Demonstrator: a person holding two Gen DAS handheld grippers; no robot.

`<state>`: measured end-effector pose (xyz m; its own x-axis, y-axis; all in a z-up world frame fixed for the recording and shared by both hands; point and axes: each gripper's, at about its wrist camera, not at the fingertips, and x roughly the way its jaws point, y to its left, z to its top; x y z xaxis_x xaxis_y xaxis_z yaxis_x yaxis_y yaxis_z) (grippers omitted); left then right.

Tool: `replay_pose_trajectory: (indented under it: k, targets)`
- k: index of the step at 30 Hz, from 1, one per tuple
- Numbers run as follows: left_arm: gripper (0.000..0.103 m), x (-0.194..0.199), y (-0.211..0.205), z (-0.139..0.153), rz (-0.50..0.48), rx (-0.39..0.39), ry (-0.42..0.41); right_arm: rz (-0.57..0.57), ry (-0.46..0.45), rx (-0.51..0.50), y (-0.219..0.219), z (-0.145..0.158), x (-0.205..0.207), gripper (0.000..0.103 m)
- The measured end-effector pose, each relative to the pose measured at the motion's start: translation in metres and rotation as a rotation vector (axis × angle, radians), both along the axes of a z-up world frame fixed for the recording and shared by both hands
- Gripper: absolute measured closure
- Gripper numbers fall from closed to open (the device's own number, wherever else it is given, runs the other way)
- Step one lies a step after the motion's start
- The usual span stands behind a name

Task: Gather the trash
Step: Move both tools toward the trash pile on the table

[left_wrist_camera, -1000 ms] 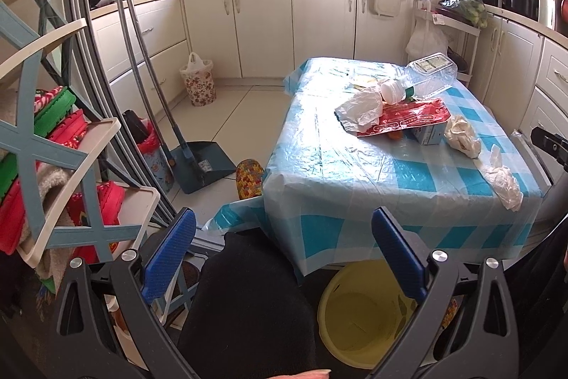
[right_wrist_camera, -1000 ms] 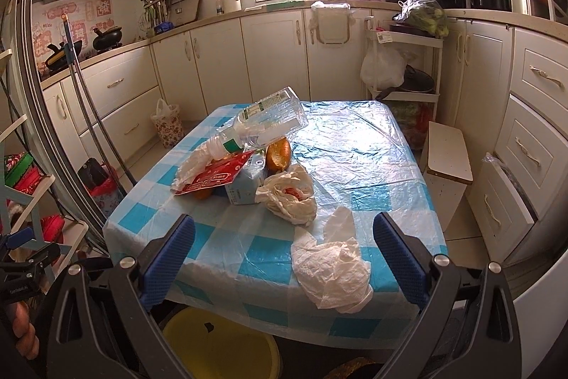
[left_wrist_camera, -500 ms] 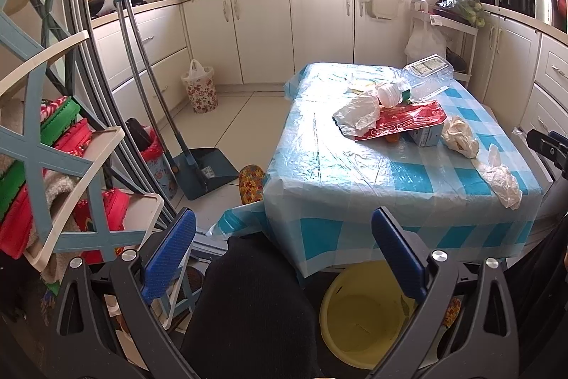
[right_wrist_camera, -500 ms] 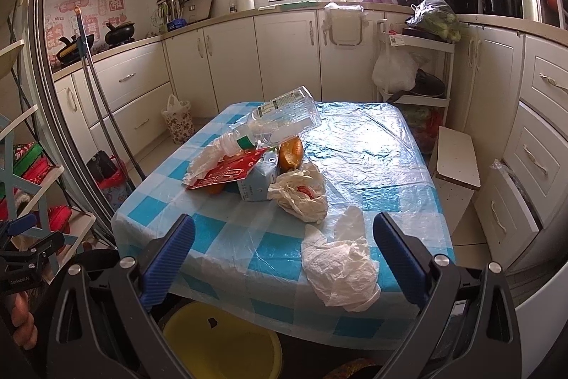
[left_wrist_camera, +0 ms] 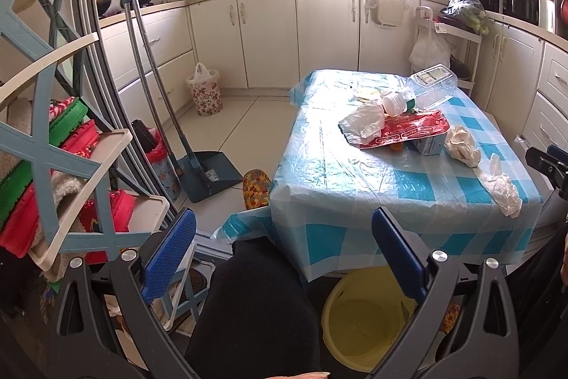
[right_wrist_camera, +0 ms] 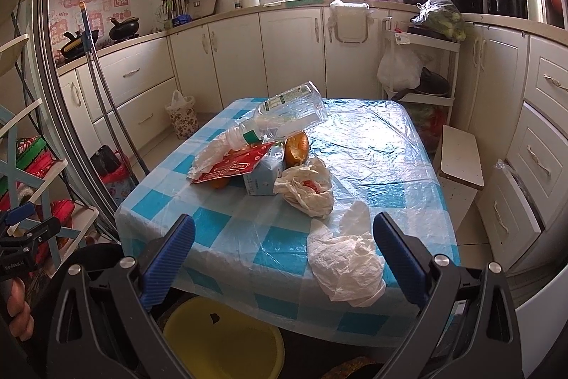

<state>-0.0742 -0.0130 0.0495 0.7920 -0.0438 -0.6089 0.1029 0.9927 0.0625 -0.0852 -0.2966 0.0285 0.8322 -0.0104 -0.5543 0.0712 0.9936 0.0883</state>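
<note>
Trash lies on a table [right_wrist_camera: 369, 151] with a blue-checked cloth: a clear plastic bottle [right_wrist_camera: 284, 119], a red wrapper [right_wrist_camera: 230, 166], a small blue carton [right_wrist_camera: 261, 176], a bitten bun [right_wrist_camera: 296, 148], a crumpled bag [right_wrist_camera: 309, 189] and a white tissue [right_wrist_camera: 346, 263] at the near edge. The same pile shows in the left wrist view, with the bottle [left_wrist_camera: 426, 91] and wrapper [left_wrist_camera: 408, 128]. A yellow bin [right_wrist_camera: 223, 340] stands under the table's front, also in the left wrist view [left_wrist_camera: 365, 318]. My right gripper [right_wrist_camera: 284, 260] is open, just short of the tissue. My left gripper [left_wrist_camera: 284, 253] is open and empty, left of the table.
A shelf rack [left_wrist_camera: 53, 130] with red and green items stands close on the left. A broom and dustpan [left_wrist_camera: 209, 169] lean beside it. Cabinets line the back and right walls. A small white stool [right_wrist_camera: 458, 158] stands right of the table. A flowered waste basket [left_wrist_camera: 206, 91] sits on the floor.
Both grippers have risen and edged slightly toward the table; the trash sits a little lower in both views. Nothing was grasped.
</note>
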Motion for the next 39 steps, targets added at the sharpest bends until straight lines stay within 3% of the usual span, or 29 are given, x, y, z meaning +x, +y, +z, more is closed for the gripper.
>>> replay_pose_trajectory:
  k: [14, 39]
  targets:
    - [0.007, 0.014, -0.006, 0.003, -0.001, -0.002, 0.007, 0.038, -0.012, -0.001, 0.006, 0.001, -0.001, 0.007]
    - [0.007, 0.069, -0.038, -0.035, -0.027, 0.052, 0.125, 0.064, 0.063, 0.093, -0.002, -0.011, 0.032, 0.007]
